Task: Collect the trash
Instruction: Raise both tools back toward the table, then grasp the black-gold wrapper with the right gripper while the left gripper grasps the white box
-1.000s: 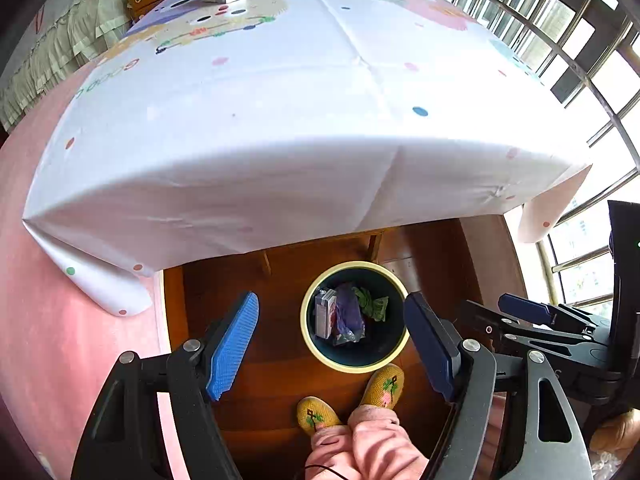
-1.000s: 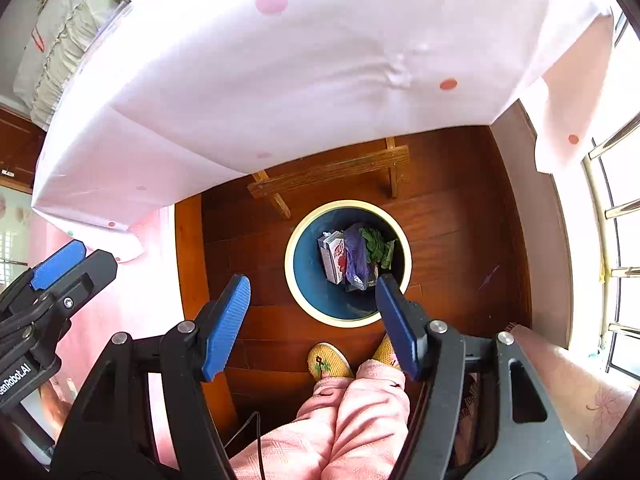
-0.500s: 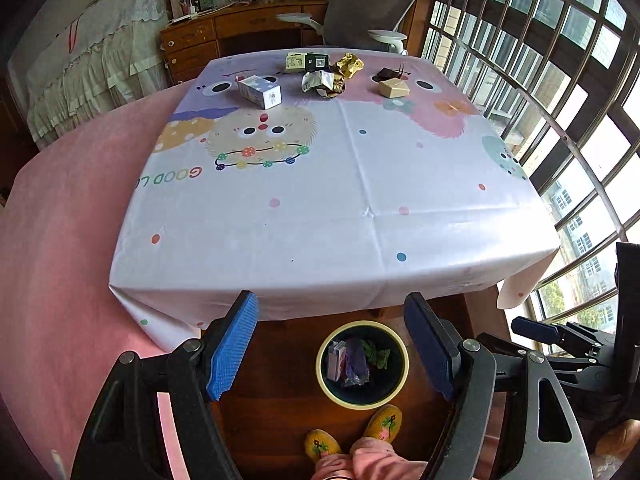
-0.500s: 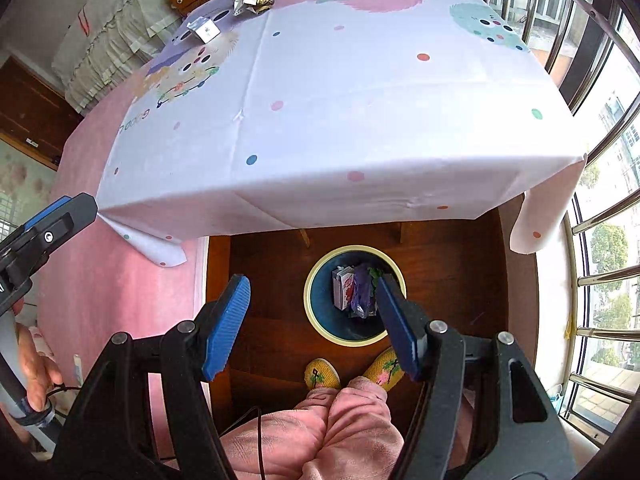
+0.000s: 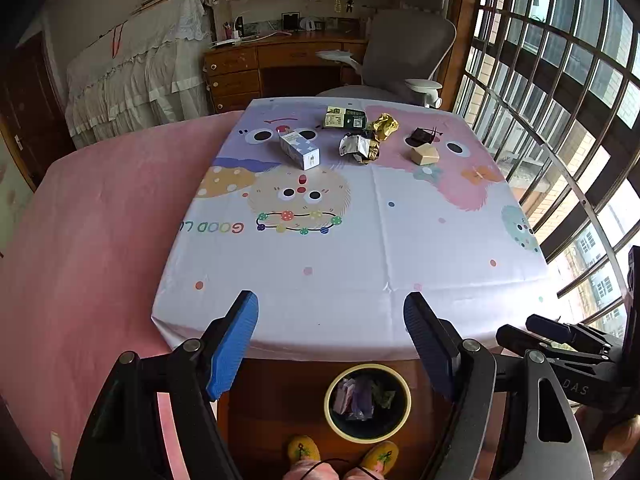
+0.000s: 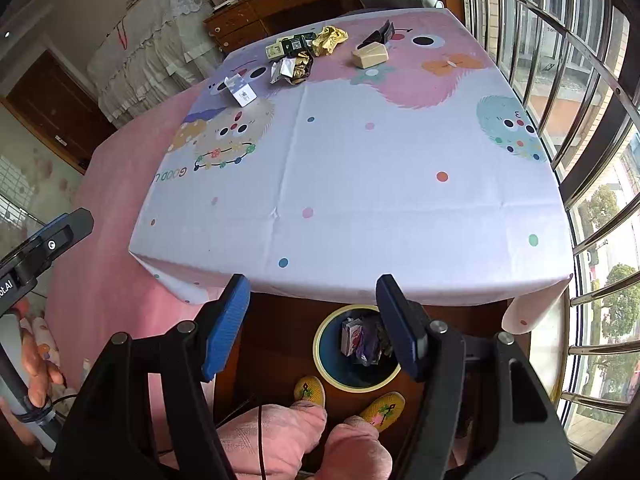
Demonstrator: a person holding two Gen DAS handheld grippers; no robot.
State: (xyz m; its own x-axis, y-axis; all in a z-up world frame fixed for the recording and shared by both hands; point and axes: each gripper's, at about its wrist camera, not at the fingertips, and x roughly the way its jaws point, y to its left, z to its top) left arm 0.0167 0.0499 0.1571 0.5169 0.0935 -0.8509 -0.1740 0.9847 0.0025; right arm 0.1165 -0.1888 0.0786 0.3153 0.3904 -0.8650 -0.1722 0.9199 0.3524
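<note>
Table [image 5: 360,264] under a cartoon-print cloth [image 6: 360,184]. All items at the far end: white box [image 5: 299,149], green carton [image 5: 345,117], yellow wrapper [image 5: 384,126], silver-gold foil wrapper [image 5: 358,146], tan block [image 5: 425,155], dark packet [image 5: 422,136]. Wood floor [image 5: 280,400] below near edge carries a bin [image 5: 367,434] holding trash.

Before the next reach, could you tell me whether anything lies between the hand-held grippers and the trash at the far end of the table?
Nothing visible does. Both the left hand-held gripper and right hand-held gripper are open at the near edge; only bare tablecloth lies before the white carton and crumpled wrappers.
</note>
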